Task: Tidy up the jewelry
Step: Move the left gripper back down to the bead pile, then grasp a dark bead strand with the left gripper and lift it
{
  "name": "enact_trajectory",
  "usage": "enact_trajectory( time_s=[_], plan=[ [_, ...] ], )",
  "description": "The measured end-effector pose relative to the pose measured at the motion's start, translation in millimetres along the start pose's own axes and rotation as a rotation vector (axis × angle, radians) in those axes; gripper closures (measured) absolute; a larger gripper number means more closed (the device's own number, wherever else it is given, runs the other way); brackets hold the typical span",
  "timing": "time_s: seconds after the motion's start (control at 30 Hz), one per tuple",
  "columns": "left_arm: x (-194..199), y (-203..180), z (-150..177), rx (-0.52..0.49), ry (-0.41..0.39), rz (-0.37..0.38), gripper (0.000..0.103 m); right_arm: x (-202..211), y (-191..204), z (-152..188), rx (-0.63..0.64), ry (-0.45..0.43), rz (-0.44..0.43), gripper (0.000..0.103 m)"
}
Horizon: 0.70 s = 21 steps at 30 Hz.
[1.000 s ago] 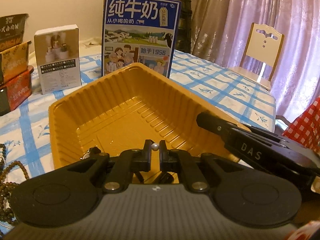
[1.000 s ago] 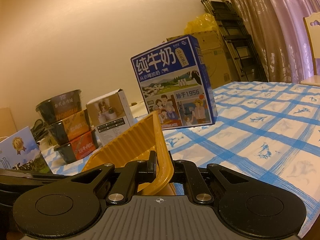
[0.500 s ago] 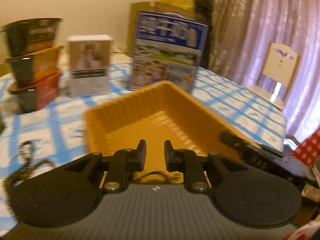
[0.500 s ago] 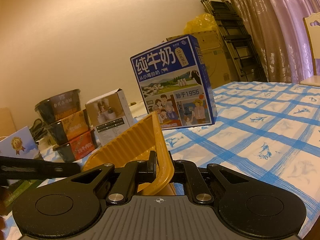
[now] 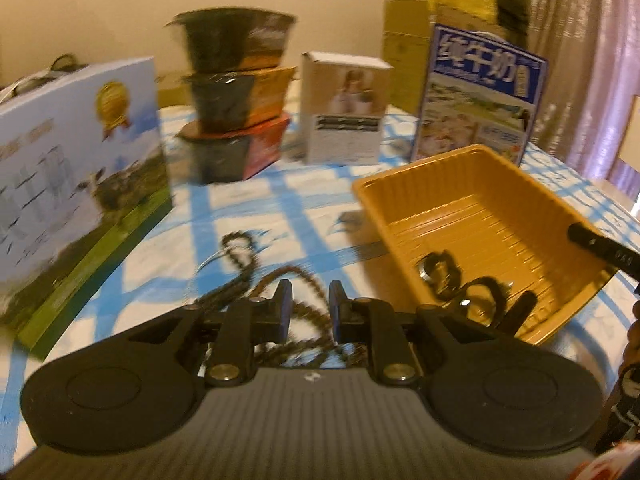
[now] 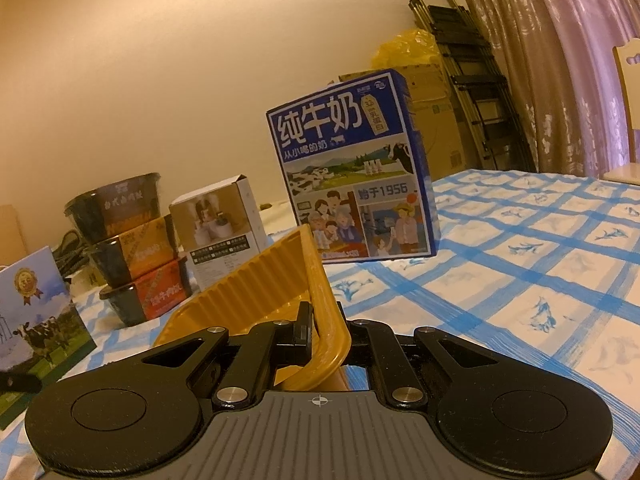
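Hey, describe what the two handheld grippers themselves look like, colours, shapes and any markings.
The left gripper and the right gripper match: black linkage arms with silver pivot pins, two round black discs, a grey ribbed body bearing a small white crosshair mark. The right gripper's side, seen from the left camera, carries white lettering.

Left gripper (image 5: 308,306): angled downward, fingers parted with a clear gap, nothing between the pads. Right gripper (image 6: 326,326): near level, jaws closed tight on a thin upright wall; its black finger (image 5: 600,246) enters the left wrist view from the right edge, beside part of a hand (image 5: 632,344)
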State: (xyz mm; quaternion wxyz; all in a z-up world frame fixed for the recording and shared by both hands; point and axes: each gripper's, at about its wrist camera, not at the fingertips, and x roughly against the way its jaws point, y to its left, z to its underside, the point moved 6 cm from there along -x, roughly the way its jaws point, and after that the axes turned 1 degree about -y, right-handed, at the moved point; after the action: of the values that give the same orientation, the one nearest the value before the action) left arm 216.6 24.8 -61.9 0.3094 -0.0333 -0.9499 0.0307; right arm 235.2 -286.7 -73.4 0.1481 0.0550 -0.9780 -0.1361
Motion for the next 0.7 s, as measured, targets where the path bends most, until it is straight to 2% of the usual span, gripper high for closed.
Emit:
enact_trajectory(
  time_s=[0.5,0.7],
  plan=[
    [-3.4,34.6,27.1,0.009,0.079,-0.086,0.086,-18.0,2.8,-1.8,0.012,-0.011,0.0,0.094],
    [-13.0,36.9,29.9,0.016,0.104,-0.075,0.086,-16.7,1.1,-1.7,0.006,-0.013,-0.006,0.094]
  ],
)
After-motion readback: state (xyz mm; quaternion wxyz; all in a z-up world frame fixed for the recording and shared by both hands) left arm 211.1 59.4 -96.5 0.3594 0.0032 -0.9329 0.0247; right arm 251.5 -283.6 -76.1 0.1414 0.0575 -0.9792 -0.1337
